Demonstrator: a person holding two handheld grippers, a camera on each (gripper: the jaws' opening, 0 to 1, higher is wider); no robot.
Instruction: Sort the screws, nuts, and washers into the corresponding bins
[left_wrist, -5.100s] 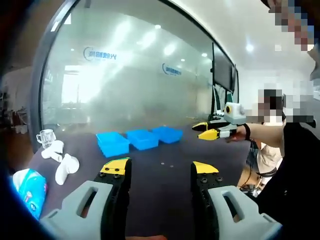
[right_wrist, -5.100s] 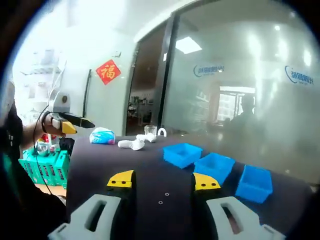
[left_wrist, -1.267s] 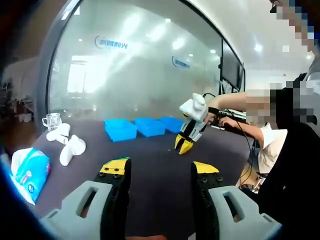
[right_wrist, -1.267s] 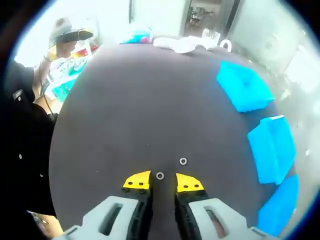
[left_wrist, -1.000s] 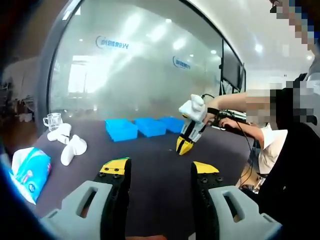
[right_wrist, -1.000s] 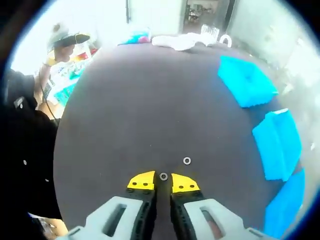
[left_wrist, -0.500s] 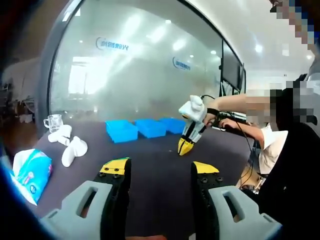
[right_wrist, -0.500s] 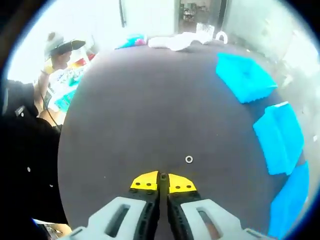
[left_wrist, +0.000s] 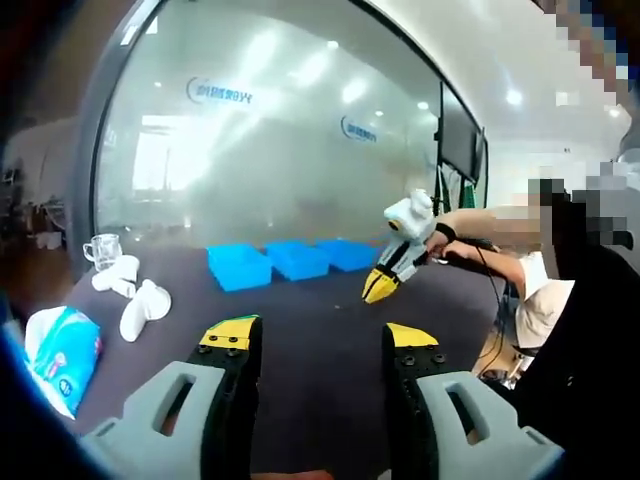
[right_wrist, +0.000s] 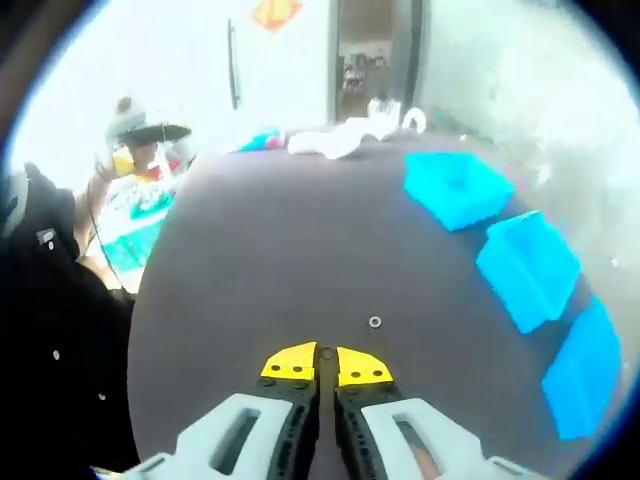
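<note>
Your right gripper (right_wrist: 319, 360) has its yellow-tipped jaws clenched together above the dark round table (right_wrist: 250, 260). A thin dark sliver shows at the seam between the tips, but you cannot tell from the right gripper view what it is, so whether a part is pinched there stays unclear. Just beyond the tips, a small silver ring-shaped washer (right_wrist: 374, 322) lies flat on the tabletop, apart from the jaws.

To the right of that view, three bright blue plastic bins sit in a row along the table's edge: the far bin (right_wrist: 455, 187), the middle bin (right_wrist: 527, 267) and the near bin (right_wrist: 585, 372), each close beside the next. Their insides are too blurred to read. At the table's far side lie some white objects (right_wrist: 335, 138) with a blue-and-white packet (right_wrist: 262, 139) just beside them.

Your left gripper (left_wrist: 317, 340) hangs with its jaws wide apart and nothing between them, over the near part of the same table (left_wrist: 320, 310). In the left gripper view your right gripper (left_wrist: 381, 287) shows from the side, tips down and tilted, near the tabletop in front of the bins (left_wrist: 290, 260). On that view's left lie the white objects (left_wrist: 135, 300), a clear glass mug (left_wrist: 101, 250) behind them, and the blue-and-white packet (left_wrist: 55, 355) nearer you. A frosted glass wall (left_wrist: 270, 150) stands behind the table.
</note>
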